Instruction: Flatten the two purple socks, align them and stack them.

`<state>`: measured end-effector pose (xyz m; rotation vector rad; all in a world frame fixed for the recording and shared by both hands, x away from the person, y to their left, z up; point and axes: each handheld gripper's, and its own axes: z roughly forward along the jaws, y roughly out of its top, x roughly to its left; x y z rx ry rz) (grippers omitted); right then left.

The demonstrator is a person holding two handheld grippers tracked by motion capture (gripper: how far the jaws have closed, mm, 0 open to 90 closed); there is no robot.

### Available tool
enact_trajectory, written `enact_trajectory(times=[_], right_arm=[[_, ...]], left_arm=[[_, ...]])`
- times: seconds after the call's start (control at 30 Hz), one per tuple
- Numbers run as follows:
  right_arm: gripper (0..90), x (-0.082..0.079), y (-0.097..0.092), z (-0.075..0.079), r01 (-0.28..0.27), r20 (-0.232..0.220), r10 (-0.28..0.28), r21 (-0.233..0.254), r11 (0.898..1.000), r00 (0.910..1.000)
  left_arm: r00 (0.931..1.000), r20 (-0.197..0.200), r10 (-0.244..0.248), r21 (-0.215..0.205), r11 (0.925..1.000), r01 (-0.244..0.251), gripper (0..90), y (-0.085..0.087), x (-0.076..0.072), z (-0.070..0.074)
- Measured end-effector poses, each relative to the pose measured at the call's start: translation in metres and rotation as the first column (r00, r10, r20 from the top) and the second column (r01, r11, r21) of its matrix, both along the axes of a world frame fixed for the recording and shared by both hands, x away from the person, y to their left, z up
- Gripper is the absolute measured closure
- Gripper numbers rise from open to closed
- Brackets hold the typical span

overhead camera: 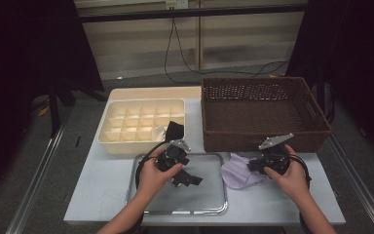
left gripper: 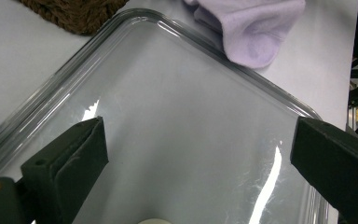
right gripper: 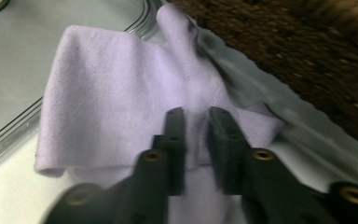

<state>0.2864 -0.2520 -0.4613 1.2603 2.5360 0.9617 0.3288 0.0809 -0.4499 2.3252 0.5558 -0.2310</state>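
Pale lilac fabric sock point(right gripper: 121, 93) is pinched in a fold by the right gripper point(right gripper: 196, 122), jaws nearly together, hand low at 3 o'clock of the clear glass tray point(overhead camera: 141, 207), near the brown wicker basket point(overhead camera: 265, 90). Left gripper point(left gripper: 200, 149) is held spread over the tray.

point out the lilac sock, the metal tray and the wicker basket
lilac sock point(right gripper: 116, 98), right gripper view, on its flat folded body
metal tray point(overhead camera: 175, 211), high view, on its near rim
wicker basket point(overhead camera: 263, 138), high view, on its front wall
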Motion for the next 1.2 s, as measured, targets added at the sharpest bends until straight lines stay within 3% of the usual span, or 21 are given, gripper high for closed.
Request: enact_trajectory(times=[0.1, 0.2, 0.33, 0.5, 0.57, 0.63, 0.7, 0.83, 1.0, 1.1, 1.13, 1.17, 1.2], right_arm=[[87.9, 0.000, 0.002, 0.003, -0.003, 0.034, 0.002, 0.027, 1.000, 0.9994], [88.4, -0.001, 0.011, 0.007, -0.043, 0.054, 0.040, 0.054, 0.998, 0.9977], [88.5, -0.001, 0.028, 0.007, -0.096, 0.043, 0.094, 0.059, 0.994, 0.9947], [88.2, -0.002, 0.044, -0.001, -0.135, 0.027, 0.135, 0.003, 0.991, 0.9904], [80.5, -0.002, 0.044, -0.001, -0.121, 0.031, 0.121, 0.006, 0.993, 0.9922], [70.7, -0.002, 0.042, 0.001, -0.107, 0.036, 0.106, 0.029, 0.994, 0.9937], [53.7, -0.003, 0.041, 0.003, -0.078, 0.055, 0.077, 0.021, 0.997, 0.9955], [40.0, 0.000, 0.042, 0.003, -0.038, 0.071, 0.036, 0.027, 0.999, 0.9969], [25.2, 0.004, 0.048, -0.006, -0.007, 0.062, 0.008, -0.023, 1.000, 0.9980], [27.5, 0.007, 0.051, -0.014, -0.016, 0.051, 0.017, -0.030, 0.999, 0.9985], [36.6, 0.008, 0.051, -0.013, -0.016, 0.055, 0.017, -0.023, 1.000, 0.9984], [56.8, 0.009, 0.050, -0.010, -0.040, 0.056, 0.040, -0.011, 0.999, 0.9976], [63.5, 0.009, 0.049, -0.008, -0.045, 0.054, 0.044, 0.008, 0.999, 0.9975]], left_arm=[[0.9999, 0.013, 0.008, -0.002, 1.0000, -0.008, 3.9, 0.000, -0.001, 0.001], [0.9997, 0.026, -0.001, -0.024, 0.9997, 0.001, 3.1, 0.000, 0.000, 0.001], [0.9996, 0.018, 0.021, -0.021, 0.9996, -0.020, 3.0, -0.003, 0.000, -0.001], [0.9997, 0.023, -0.007, -0.019, 0.9998, 0.007, 3.0, -0.009, -0.002, -0.003], [0.9993, 0.038, -0.003, -0.004, 1.0000, 0.003, 3.0, -0.011, -0.003, -0.001], [0.9995, 0.032, -0.005, -0.022, 0.9997, 0.006, 3.0, -0.010, -0.003, -0.001], [0.9995, 0.030, -0.004, -0.020, 0.9998, 0.004, 3.0, -0.008, -0.002, -0.001], [0.9998, 0.018, 0.001, -0.026, 0.9997, -0.001, 3.0, -0.007, -0.002, 0.000], [0.9995, 0.031, 0.002, -0.016, 0.9999, -0.001, 3.0, -0.003, -0.002, 0.001], [0.9995, 0.029, 0.010, -0.019, 0.9998, -0.009, 3.1, -0.002, -0.002, 0.000], [0.9995, 0.030, 0.011, -0.016, 0.9998, -0.010, 3.0, -0.001, -0.003, 0.000], [0.9997, 0.026, 0.001, -0.023, 0.9997, 0.000, 3.1, 0.000, -0.002, 0.000], [0.9997, 0.023, 0.005, -0.021, 0.9998, -0.004, 3.1, 0.001, -0.002, 0.000]])
